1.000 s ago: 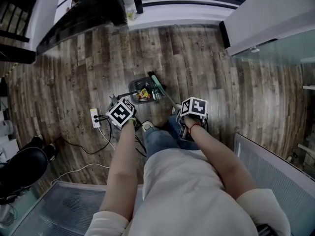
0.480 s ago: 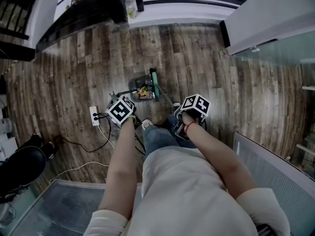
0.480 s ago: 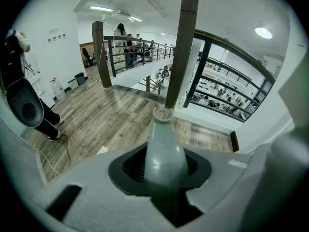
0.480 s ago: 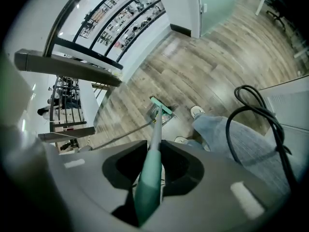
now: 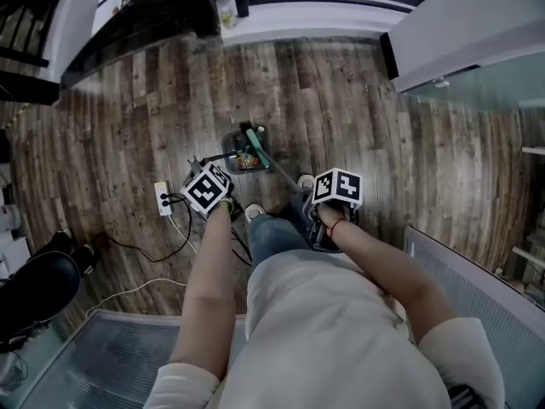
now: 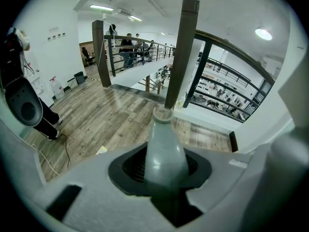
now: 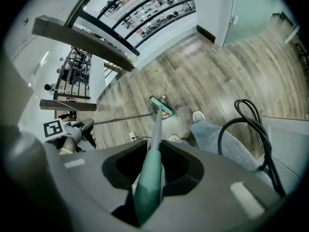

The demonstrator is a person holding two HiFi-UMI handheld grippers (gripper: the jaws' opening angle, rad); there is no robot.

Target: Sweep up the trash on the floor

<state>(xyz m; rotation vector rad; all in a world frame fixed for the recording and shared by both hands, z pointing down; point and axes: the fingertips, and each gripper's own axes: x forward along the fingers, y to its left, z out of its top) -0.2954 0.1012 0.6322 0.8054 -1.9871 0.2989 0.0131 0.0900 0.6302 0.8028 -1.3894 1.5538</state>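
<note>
The person stands over a dustpan (image 5: 237,153) with 1 tool in each gripper. The left gripper (image 5: 213,196) has its jaws closed round the dustpan's grey handle (image 6: 164,149), which seems meant to hold the pan down on the floor (image 5: 358,118), just ahead of the shoes. The right gripper (image 5: 322,198) has its jaws closed round the broom's green grip (image 7: 147,192). The shaft slants forward and down, so the broom head (image 5: 253,141) sits at the pan's edge. Held like this, 1 tool can push while the other acts as a stop.

The trash (image 5: 247,159), a few coloured scraps, lies inside the pan beside the broom head. No other scraps show on the boards nearby, so the sweeping looks close to finished.

Only the head view shows the trash in the pan, both arms at once, and a power strip (image 5: 162,201) with its cable off to the left. It shows neither pair of jaws, which sit under the marker cubes.

The left gripper view shows its grip plainly but looks out over the floor to a railing (image 6: 186,52), not at the pan. The right gripper view looks down the shaft to the broom head. It also takes in a trouser leg, and the left gripper off to the side with the pan's thin shaft. The trash there is too small to make out.
</note>
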